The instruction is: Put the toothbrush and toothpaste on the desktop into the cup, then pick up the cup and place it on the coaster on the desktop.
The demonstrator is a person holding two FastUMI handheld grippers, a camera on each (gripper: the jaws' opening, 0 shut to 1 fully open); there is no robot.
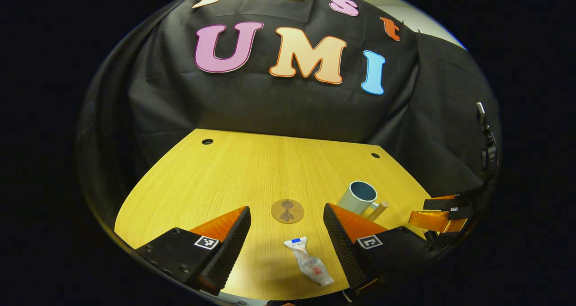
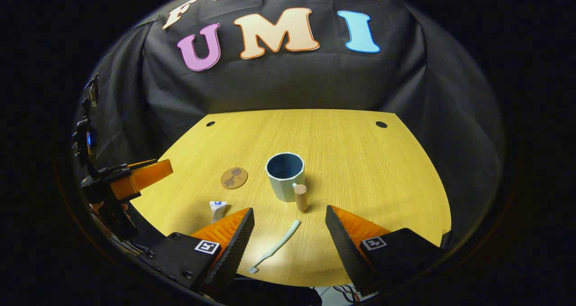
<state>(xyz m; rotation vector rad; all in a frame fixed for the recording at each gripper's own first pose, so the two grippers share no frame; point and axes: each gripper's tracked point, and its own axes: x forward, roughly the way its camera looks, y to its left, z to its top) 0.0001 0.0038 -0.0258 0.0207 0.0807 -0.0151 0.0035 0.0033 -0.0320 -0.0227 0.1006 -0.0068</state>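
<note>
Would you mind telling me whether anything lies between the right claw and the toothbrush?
Nothing visible does. In the right gripper view the toothbrush lies flat on bare desktop just ahead of the open right claw, roughly between its fingers. The cup stands farther back, beyond the toothbrush.

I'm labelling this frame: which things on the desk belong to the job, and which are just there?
Job:
toothbrush
toothpaste
cup
coaster

Just there:
two holes in the desk
black cloth wall
</note>
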